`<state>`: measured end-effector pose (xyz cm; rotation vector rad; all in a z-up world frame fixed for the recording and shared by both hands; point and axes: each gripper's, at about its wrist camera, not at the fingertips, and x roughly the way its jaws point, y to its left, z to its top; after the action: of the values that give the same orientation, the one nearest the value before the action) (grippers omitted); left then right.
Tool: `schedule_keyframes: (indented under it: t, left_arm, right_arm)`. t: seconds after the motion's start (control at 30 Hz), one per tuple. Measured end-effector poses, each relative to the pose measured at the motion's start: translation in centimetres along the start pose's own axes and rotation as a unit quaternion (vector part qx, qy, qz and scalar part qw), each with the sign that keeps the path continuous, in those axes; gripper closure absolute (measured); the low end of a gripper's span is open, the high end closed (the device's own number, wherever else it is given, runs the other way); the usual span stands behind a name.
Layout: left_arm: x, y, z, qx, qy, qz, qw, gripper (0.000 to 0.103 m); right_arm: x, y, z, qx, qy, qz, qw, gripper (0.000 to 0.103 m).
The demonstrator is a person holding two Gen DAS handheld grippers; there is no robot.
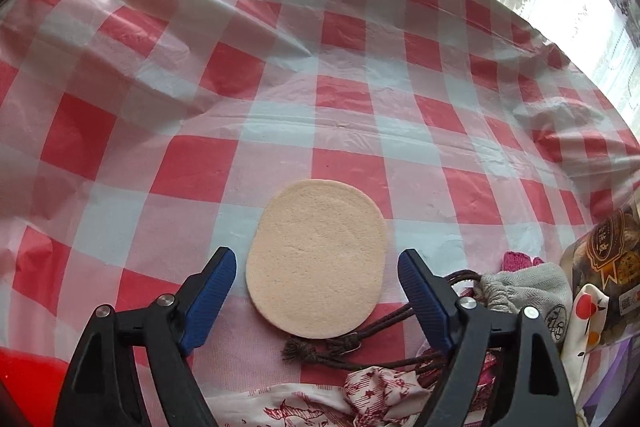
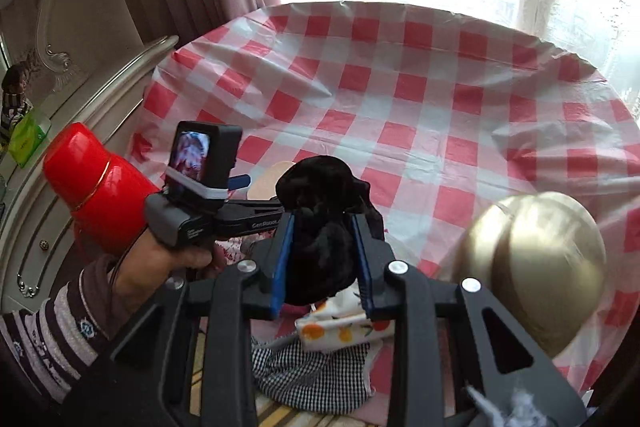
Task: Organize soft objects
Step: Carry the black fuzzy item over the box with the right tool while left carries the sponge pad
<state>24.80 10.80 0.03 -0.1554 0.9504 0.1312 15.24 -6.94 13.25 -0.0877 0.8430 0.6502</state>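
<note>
Red-and-white checked plastic sheeting (image 1: 360, 75) covers the round table by a bright curtained window, and most of it lies bare ahead of us.

On the cloth, a flat oval pad of pale peach felt (image 1: 318, 259) lies directly ahead of our left gripper (image 1: 316, 267), its long axis running away from us along the line of the fingers. The jaws stand wide apart and hold nothing; the blue pads flank the oval's near half on either side, though whether they hover above it or sit at cloth level we cannot tell. A brown drawstring cord (image 1: 320, 349) crosses just under the pad's near edge, with a grey knitted pouch (image 1: 524, 291) and printed fabrics heaped to the right.

Our right gripper (image 2: 322, 255) is raised above the pile, its jaws closed on a bunched black velvety cloth (image 2: 320, 219) that bulges out past the fingertips. From its camera, the peach oval peeks out beyond the black bundle, beside the left gripper, so the left hand is plainly the nearer one. A red flask (image 2: 92, 187) stands at the left edge, a blurred golden rounded object (image 2: 536, 267) to the right.

We judge that any pinch on the oval must cross its short axis.
</note>
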Motion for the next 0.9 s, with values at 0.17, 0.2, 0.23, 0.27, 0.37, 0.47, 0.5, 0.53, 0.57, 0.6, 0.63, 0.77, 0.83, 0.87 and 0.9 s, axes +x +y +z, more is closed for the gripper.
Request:
schedule_keyframes:
  t: [0.17, 0.2, 0.23, 0.27, 0.37, 0.47, 0.5, 0.53, 0.57, 0.6, 0.63, 0.77, 0.83, 0.87, 0.9]
  left_arm:
    - [2.0, -0.9, 0.5, 0.022, 0.048, 0.043, 0.9977, 0.015]
    - [2.2, -1.2, 0.6, 0.033, 0.051, 0.048, 0.997, 0.014]
    - [2.3, -1.4, 0.8, 0.039, 0.051, 0.049, 0.9967, 0.017]
    - [2.4, -1.2, 0.9, 0.032, 0.056, 0.046, 0.9969, 0.022]
    - [2.0, -1.1, 1.0, 0.027, 0.057, 0.058, 0.9963, 0.023]
    - [1.0, -0.9, 0.6, 0.016, 0.04, 0.067, 0.9968, 0.023]
    - [0.3, -0.8, 0.6, 0.013, 0.029, 0.071, 0.997, 0.023]
    - [-0.7, -0.8, 0.6, 0.009, 0.016, 0.075, 0.997, 0.023]
    - [-1.8, -0.8, 0.7, 0.006, 0.002, 0.077, 0.997, 0.023]
    - [-3.0, -1.0, 0.8, 0.006, -0.013, 0.079, 0.9967, 0.023]
    - [-4.4, -1.2, 0.9, 0.007, -0.029, 0.079, 0.9964, 0.023]
    - [-9.8, -3.4, 0.7, 0.011, -0.083, 0.056, 0.9949, 0.023]
    - [-12.2, -4.9, 0.0, 0.019, -0.1, 0.034, 0.9943, 0.023]
    - [-13.2, -5.8, -0.6, 0.025, -0.106, 0.022, 0.9939, 0.023]
    - [-14.0, -6.8, -1.0, 0.03, -0.11, 0.007, 0.9935, 0.023]
  right_arm:
    - [-5.4, -3.3, -3.6, 0.037, -0.015, -0.028, 0.999, 0.07]
    - [-6.4, -4.1, -4.4, 0.047, -0.015, -0.036, 0.998, 0.07]
    - [-7.3, -4.9, -5.2, 0.057, -0.016, -0.045, 0.997, 0.07]
    - [-8.2, -5.8, -6.0, 0.067, -0.017, -0.054, 0.996, 0.071]
    - [-10.7, -8.0, -8.0, 0.101, -0.023, -0.075, 0.992, 0.07]
    - [-13.2, -9.9, -10.2, 0.133, -0.028, -0.089, 0.987, 0.07]
    - [-13.9, -10.4, -10.9, 0.139, -0.027, -0.097, 0.985, 0.07]
    - [-14.7, -10.8, -11.7, 0.145, -0.027, -0.104, 0.984, 0.07]
    - [-15.4, -11.3, -12.5, 0.153, -0.027, -0.109, 0.982, 0.071]
    - [-16.1, -11.8, -13.2, 0.159, -0.026, -0.114, 0.98, 0.071]
    - [-16.7, -12.3, -14.0, 0.166, -0.025, -0.121, 0.978, 0.07]
    - [-18.6, -13.9, -17.5, 0.189, -0.014, -0.154, 0.97, 0.071]
    - [-19.1, -14.6, -19.4, 0.203, -0.006, -0.161, 0.966, 0.071]
    - [-19.3, -14.9, -20.3, 0.208, -0.002, -0.163, 0.964, 0.07]
    - [-19.4, -15.2, -21.2, 0.211, 0.004, -0.173, 0.962, 0.071]
